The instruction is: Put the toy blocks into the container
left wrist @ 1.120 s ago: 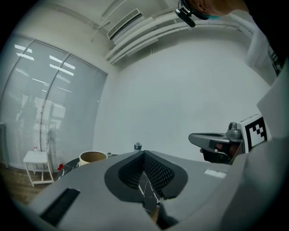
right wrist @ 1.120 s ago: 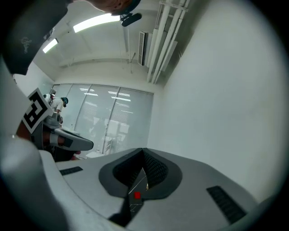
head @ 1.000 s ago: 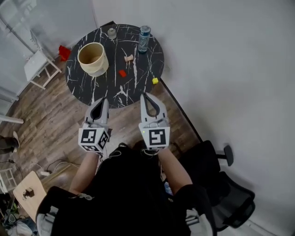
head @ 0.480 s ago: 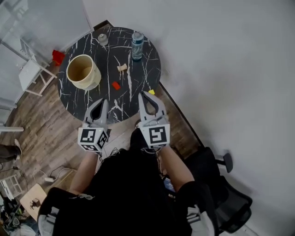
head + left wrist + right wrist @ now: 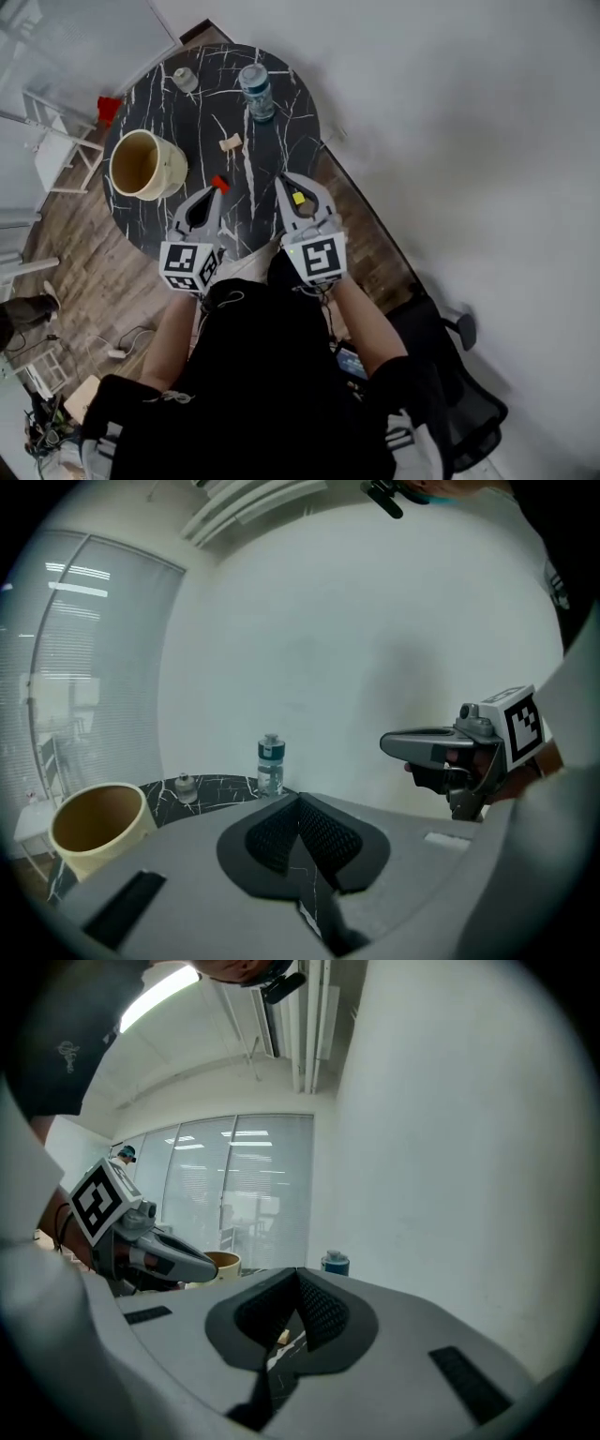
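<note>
A round black marble table [image 5: 272,141] carries a cream bucket [image 5: 141,164] on its left side. A red block [image 5: 220,184] lies just beyond my left gripper [image 5: 215,194], which is shut and empty. A yellow block [image 5: 298,198] shows through the frame of my right gripper [image 5: 283,178], also shut with nothing in it. A tan wooden block [image 5: 231,142] lies further in, near the middle. The left gripper view shows the bucket [image 5: 98,827] at lower left and the right gripper [image 5: 450,752] alongside. In the right gripper view the tan block [image 5: 283,1337] peeks below the shut jaws.
A water bottle [image 5: 255,91] and a small jar [image 5: 185,79] stand at the table's far side. A white wall runs close along the right. A white stool [image 5: 56,155] stands left of the table, and an office chair [image 5: 450,403] is behind me on the right.
Both grippers have come forward from short of the table to over its near edge, side by side. Their jaws stay shut.
</note>
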Demonstrator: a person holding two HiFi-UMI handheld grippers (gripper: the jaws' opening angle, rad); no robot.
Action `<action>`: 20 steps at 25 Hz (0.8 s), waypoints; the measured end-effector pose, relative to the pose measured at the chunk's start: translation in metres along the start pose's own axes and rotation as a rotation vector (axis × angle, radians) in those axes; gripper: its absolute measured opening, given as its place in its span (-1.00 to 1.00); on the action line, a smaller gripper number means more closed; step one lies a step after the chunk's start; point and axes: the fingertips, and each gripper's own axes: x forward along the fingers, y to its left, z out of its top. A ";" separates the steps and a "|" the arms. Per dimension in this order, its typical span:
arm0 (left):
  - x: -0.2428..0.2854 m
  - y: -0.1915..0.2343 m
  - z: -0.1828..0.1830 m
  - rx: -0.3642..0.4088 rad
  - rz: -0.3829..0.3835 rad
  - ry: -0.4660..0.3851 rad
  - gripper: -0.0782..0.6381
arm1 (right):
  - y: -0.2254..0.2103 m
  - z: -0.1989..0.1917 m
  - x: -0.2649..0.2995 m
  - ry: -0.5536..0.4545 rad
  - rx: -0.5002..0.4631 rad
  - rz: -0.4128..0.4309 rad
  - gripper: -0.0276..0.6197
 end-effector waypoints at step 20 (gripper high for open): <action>0.118 -0.091 -0.103 0.211 -0.473 0.328 -0.78 | -0.055 -0.135 -0.034 0.233 0.199 -0.323 -0.92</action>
